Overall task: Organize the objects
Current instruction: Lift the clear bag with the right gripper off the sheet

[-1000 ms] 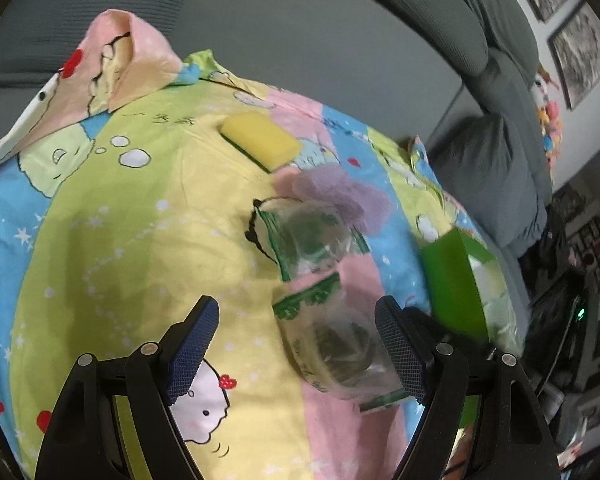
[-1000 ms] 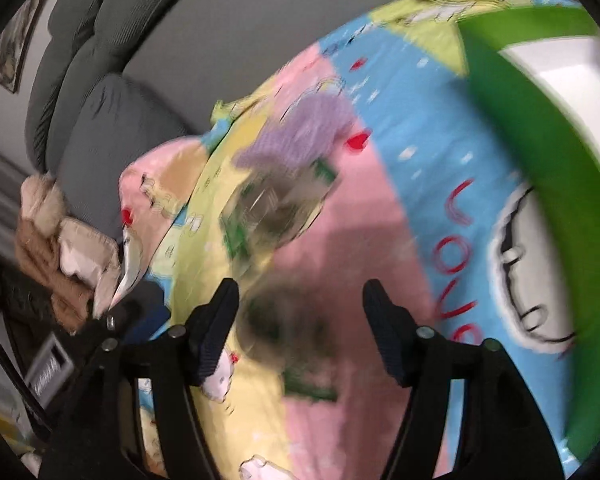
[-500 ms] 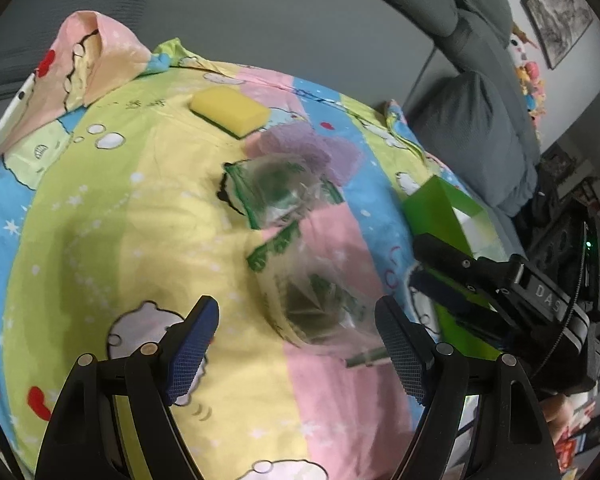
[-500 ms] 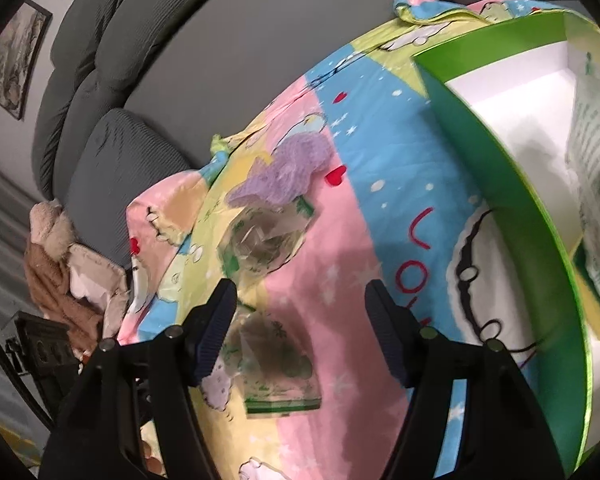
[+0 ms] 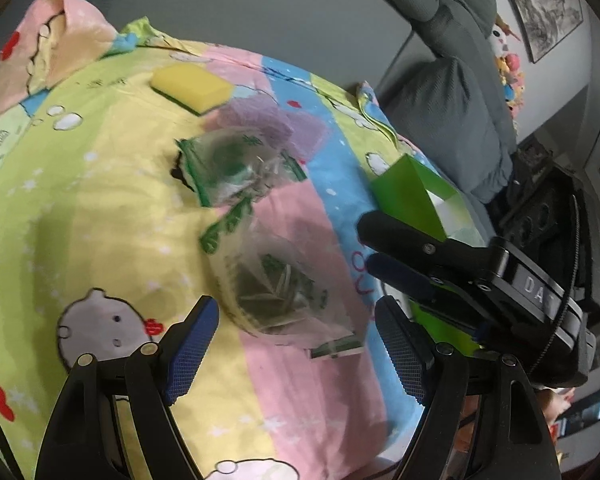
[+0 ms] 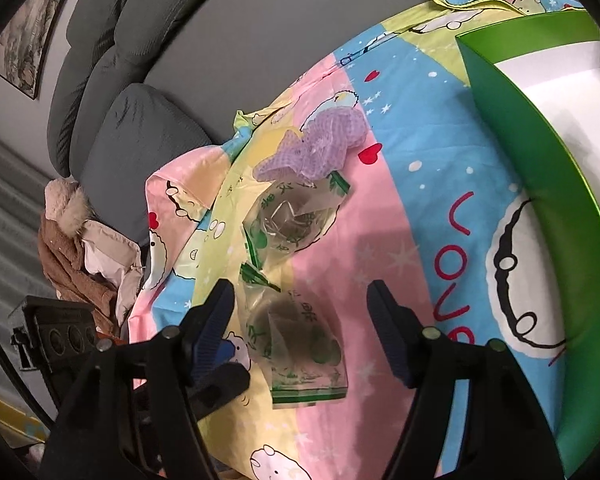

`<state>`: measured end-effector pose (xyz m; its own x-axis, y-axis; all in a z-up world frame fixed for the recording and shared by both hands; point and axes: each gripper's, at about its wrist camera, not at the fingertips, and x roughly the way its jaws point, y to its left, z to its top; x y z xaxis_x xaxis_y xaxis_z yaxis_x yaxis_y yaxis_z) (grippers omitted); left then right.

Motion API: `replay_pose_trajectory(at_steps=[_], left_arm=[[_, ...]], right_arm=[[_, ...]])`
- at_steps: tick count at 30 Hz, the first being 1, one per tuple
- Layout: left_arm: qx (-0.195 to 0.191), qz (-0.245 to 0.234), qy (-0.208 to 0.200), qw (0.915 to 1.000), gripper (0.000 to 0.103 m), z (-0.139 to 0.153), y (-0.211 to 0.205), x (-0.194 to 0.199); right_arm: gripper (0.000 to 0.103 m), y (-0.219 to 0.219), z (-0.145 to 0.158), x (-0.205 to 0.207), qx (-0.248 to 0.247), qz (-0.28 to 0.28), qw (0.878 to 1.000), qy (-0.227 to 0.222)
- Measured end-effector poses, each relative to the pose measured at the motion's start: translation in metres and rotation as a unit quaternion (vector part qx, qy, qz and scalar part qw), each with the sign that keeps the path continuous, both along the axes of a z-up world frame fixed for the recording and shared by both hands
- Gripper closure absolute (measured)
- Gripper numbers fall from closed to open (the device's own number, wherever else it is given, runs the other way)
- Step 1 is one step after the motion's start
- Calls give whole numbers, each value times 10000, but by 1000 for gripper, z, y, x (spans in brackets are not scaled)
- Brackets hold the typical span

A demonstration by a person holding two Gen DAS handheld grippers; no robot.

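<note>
Two clear packets with green print lie on the cartoon-print sheet. The near packet (image 5: 276, 292) (image 6: 300, 344) lies just ahead of my open left gripper (image 5: 296, 348), whose pads do not touch it. In the right wrist view it shows between and below the fingers of my right gripper (image 6: 300, 320), whose jaws are opening and press on nothing. The far packet (image 5: 232, 164) (image 6: 296, 216) rests against a purple cloth (image 5: 268, 124) (image 6: 320, 144). A yellow sponge (image 5: 192, 88) lies beyond. In the left wrist view the right gripper (image 5: 384, 252) reaches in from the right.
A green box (image 5: 412, 196) (image 6: 520, 160) with a white inside stands on the sheet's right side, holding another packet at the picture's edge. Grey sofa cushions (image 5: 452, 112) run behind. A brown coat (image 6: 72, 248) and black equipment (image 6: 52, 336) sit off the sheet's left edge.
The right gripper has come into the left wrist view from the right. The right view swung off the green box and steadied over the near packet. The left view drew a little closer.
</note>
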<state>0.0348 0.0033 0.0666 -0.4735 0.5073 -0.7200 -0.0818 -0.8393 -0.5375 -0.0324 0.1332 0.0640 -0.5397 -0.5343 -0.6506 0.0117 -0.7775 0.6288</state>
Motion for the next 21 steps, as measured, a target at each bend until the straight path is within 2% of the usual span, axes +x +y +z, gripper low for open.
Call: replay_pose_trajectory(at_steps=[6, 11, 21], left_arm=[[-88, -65, -112, 9999, 22, -6, 6, -6], [-163, -30, -287, 9995, 22, -14, 5, -10], [36, 8, -495, 9988, 22, -23, 4, -13]], right_arm=[[33, -3, -6, -4, -17, 58, 9999, -147], [32, -13, -8, -7, 197, 173, 9994, -211], [32, -23, -17, -9, 292, 247, 9983, -429]])
